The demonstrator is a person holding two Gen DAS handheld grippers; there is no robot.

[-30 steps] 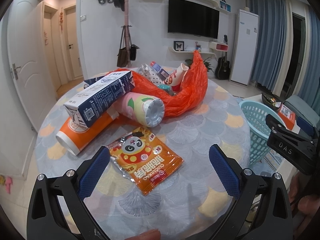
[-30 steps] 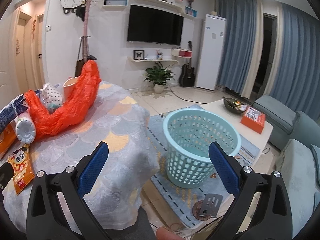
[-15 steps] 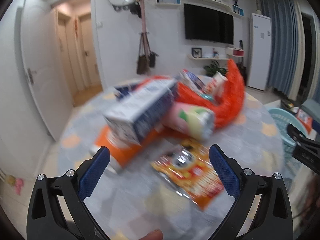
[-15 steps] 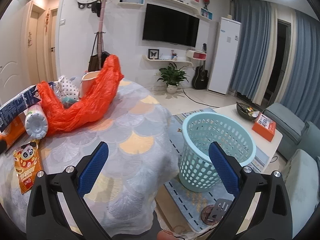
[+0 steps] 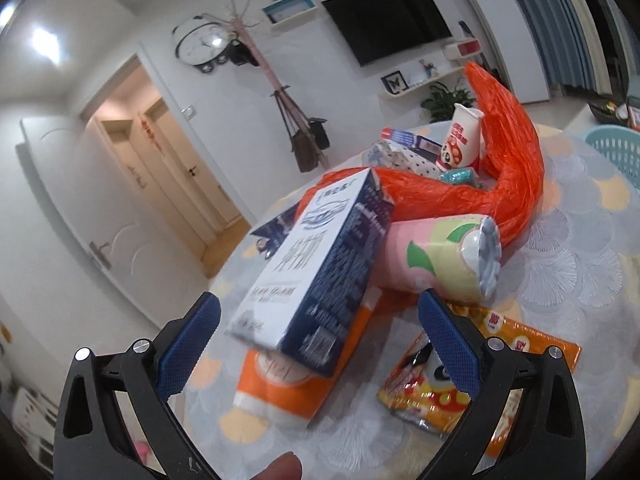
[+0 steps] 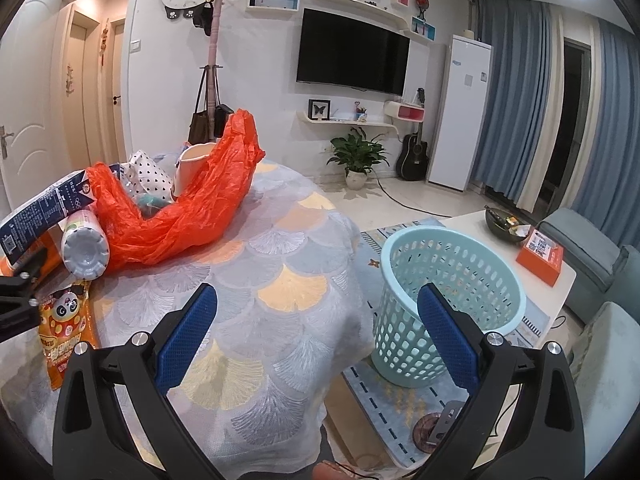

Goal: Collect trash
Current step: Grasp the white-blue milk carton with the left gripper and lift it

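My left claw (image 5: 316,332) gapes around the milk carton (image 5: 316,276) at frame centre, propped on an orange tube (image 5: 296,380); closing off-centre could topple it. My right claw (image 6: 316,332) idles open, basket (image 6: 452,312) lower right.

Orange tube (image 5: 298,376) partly hidden beneath milk carton (image 5: 320,276), carton print blurred, snack packet (image 6: 66,330) cut off by left gripper at 9 o'clock.
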